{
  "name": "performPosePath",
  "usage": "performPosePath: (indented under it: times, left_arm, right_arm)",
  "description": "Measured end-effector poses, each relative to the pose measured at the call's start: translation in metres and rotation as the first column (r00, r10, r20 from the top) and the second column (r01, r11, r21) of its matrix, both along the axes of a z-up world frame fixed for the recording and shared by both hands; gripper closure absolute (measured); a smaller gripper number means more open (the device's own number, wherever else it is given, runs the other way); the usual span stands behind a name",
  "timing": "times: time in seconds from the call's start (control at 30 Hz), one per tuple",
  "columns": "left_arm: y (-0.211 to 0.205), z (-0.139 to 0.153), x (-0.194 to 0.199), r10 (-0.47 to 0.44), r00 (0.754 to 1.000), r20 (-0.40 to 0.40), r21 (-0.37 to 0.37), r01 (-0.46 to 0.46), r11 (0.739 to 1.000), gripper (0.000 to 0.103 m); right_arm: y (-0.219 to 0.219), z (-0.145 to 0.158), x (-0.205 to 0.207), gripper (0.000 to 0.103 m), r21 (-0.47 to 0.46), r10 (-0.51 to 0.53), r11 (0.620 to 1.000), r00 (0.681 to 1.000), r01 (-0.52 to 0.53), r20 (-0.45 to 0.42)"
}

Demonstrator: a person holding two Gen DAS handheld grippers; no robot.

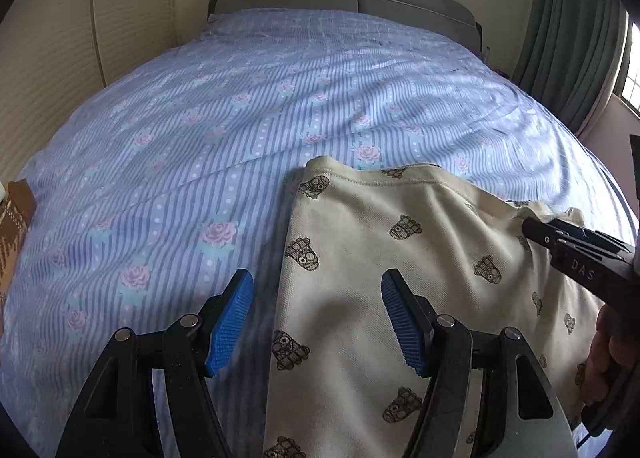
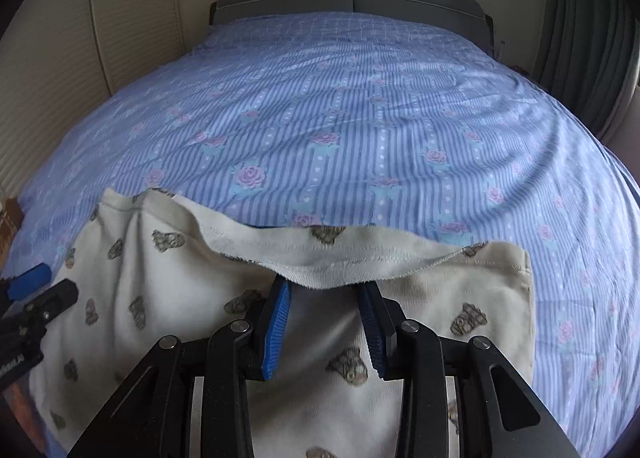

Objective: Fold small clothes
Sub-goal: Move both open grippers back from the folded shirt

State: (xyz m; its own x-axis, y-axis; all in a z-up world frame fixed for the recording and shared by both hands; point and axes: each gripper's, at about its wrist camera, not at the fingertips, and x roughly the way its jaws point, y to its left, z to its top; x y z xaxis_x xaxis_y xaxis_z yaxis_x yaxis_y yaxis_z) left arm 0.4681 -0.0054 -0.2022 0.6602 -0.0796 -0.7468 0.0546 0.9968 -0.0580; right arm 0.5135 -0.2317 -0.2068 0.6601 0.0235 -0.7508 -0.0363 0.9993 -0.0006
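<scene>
Cream printed garment [image 1: 400,278] flat on striped floral bed [image 1: 200,118]; left gripper [image 1: 316,318] jaws apart, straddling its left edge.

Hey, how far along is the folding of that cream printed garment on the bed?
Early stage. Done: the cream garment lies spread on the striped bedsheet. In hand: the right tongs sit at its hemmed edge, which drapes over their tips; whether they pinch it is unclear. The left tongs stand open over the other side. Left: no finished fold is visible.
</scene>
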Motion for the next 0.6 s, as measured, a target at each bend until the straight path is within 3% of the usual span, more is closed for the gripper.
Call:
performPosePath:
  times: [0.13, 0.23, 0.33, 0.43, 0.6]
  left_arm:
    - [0.006, 0.001, 0.004, 0.019, 1.0, 0.013, 0.015, -0.019, 1.0, 0.037]
    - [0.012, 0.008, -0.009, 0.02, 0.999, 0.034, 0.019, -0.021, 1.0, 0.037]
    - [0.016, 0.017, -0.034, 0.015, 0.998, 0.063, 0.041, -0.017, 0.999, 0.037]
    - [0.021, 0.019, -0.069, 0.018, 0.997, 0.081, 0.068, -0.023, 0.997, 0.037]
    - [0.029, 0.006, -0.112, 0.037, 0.998, 0.06, 0.092, -0.042, 0.995, 0.037]
  right_arm:
    - [-0.008, 0.006, 0.015, 0.067, 0.041, -0.046, 0.998, 0.999, 0.045, 0.015]
    - [-0.015, 0.014, -0.004, 0.067, 0.068, -0.074, 0.995, 0.997, 0.072, 0.031]
    - [-0.023, 0.02, -0.048, 0.066, 0.091, -0.103, 0.991, 0.994, 0.1, 0.038]
    - [-0.036, 0.022, -0.103, 0.053, 0.137, -0.163, 0.978, 0.986, 0.155, 0.044]
    - [-0.054, 0.021, -0.189, 0.053, 0.116, -0.275, 0.957, 0.958, 0.265, 0.083]
